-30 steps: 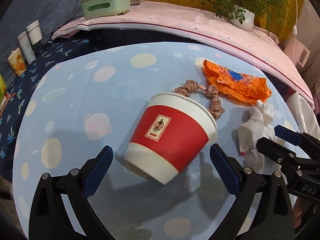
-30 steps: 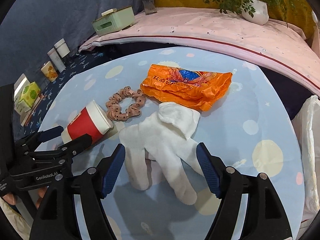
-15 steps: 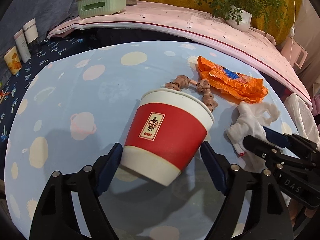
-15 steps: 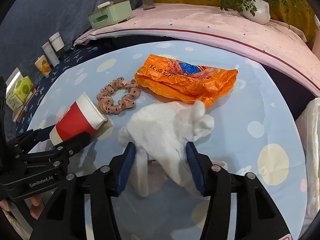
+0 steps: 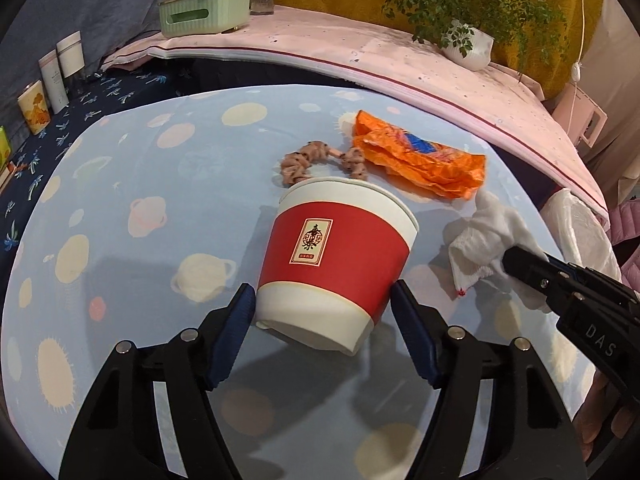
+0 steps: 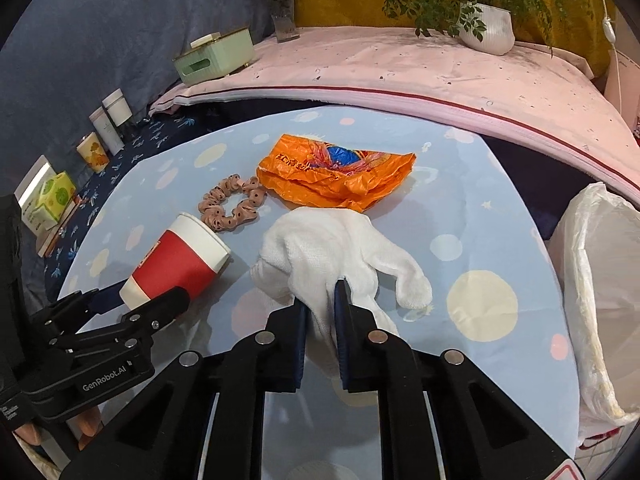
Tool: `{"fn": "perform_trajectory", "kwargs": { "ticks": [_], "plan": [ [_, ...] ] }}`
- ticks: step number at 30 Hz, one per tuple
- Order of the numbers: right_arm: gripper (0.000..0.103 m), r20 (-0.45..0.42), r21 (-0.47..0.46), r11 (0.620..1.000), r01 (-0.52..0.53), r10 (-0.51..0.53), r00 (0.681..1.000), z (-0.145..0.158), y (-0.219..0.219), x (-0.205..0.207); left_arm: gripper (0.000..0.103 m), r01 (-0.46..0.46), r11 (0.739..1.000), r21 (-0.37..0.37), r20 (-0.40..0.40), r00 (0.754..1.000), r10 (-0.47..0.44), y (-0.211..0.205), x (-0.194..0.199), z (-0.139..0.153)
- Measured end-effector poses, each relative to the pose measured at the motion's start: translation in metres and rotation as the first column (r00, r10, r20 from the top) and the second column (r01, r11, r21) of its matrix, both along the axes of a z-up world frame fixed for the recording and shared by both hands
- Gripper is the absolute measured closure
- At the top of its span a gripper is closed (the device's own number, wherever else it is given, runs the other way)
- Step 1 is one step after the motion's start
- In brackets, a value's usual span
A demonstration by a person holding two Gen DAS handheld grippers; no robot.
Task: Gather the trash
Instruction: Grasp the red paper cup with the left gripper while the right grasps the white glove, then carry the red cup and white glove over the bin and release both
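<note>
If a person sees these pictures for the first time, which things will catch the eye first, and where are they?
The red and white paper cup lies on its side near the table's front, its base between the left gripper pads, whose jaws have just been closing. Beside it, the right gripper has just closed on a white glove. Behind both lies a crumpled orange plastic bag, with a brown scrunchie to its left.

Table (image 6: 500, 184): cup (image 6: 176, 264) on its side at the left, base toward the camera, rim away. Scrunchie (image 6: 232, 202) just behind the rim. Plastic bag (image 6: 336, 176) right of the scrunchie, touching it, toward the table's far side. Glove (image 6: 332, 248) in front of the bag, right of the cup. Lined bin (image 6: 600, 288) off the table's right edge. Shelf (image 6: 400, 68) behind the table: tissue box (image 6: 216, 58) at left, potted plant (image 6: 486, 32) at right.
</note>
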State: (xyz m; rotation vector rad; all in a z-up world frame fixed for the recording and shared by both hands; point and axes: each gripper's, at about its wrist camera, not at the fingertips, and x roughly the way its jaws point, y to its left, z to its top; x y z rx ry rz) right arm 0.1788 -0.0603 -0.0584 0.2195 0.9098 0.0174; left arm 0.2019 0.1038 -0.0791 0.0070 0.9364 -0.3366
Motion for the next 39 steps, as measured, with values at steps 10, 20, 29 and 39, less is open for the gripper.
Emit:
{"fn": "perform_trajectory", "kwargs": {
  "ticks": [10, 20, 29, 39],
  "plan": [
    [0.091, 0.076, 0.026, 0.998, 0.066, -0.068, 0.995, 0.033, -0.037, -0.029, 0.036, 0.04, 0.999, -0.032, 0.024, 0.999, -0.039, -0.048, -0.023, 0.028],
    [0.091, 0.136, 0.054, 0.987, 0.155, -0.161, 0.978, 0.056, -0.087, -0.061, 0.036, 0.131, 0.991, -0.034, 0.059, 0.99, -0.129, -0.11, -0.046, 0.052],
    [0.091, 0.165, 0.081, 0.961, 0.265, -0.275, 0.947, 0.063, -0.149, -0.094, 0.036, 0.234, 0.972, -0.021, 0.078, 0.97, -0.232, -0.176, -0.062, 0.066],
    [0.091, 0.167, 0.105, 0.917, 0.385, -0.398, 0.902, 0.062, -0.215, -0.128, 0.037, 0.356, 0.935, 0.003, 0.086, 0.931, -0.355, -0.254, -0.08, 0.072]
  ]
}}
